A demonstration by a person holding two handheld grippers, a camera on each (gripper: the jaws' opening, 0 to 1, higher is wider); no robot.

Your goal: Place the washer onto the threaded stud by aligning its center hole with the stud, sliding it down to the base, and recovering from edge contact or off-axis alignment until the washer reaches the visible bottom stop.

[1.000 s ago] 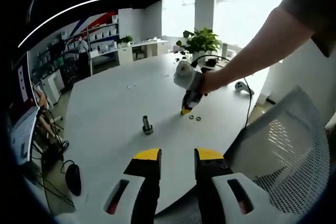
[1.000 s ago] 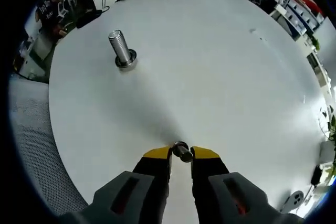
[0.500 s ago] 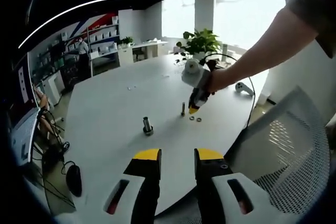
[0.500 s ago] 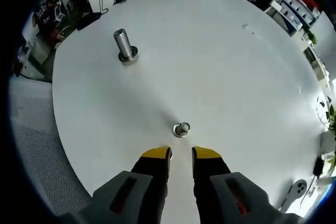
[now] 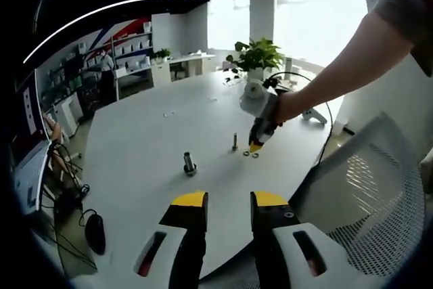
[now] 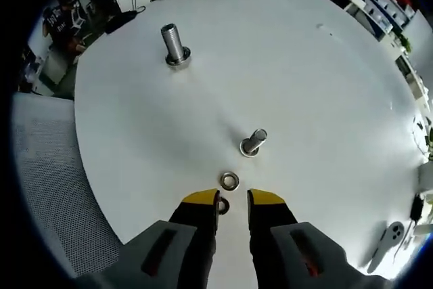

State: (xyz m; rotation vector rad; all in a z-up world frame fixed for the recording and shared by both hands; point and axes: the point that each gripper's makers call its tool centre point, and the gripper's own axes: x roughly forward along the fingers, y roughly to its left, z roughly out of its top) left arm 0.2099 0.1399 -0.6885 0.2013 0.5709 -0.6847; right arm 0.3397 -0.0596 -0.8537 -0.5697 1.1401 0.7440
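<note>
Let go of small stud [image 6: 254, 142], now standing on desk [image 6: 325, 99]. Right tool [image 6: 233, 201] spread, moved back over washers [image 6: 229, 181]. Grab washer next, prob.

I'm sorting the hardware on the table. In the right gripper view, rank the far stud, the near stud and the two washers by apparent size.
1. Far stud, largest though farther away.
2. Near stud.
3. The two washers, one lying clear, one between the jaws: alike, and the second is partly hidden, so unranked.

Two washers [image 6: 229, 181], two upright threaded studs [image 6: 253, 142] on table
</note>
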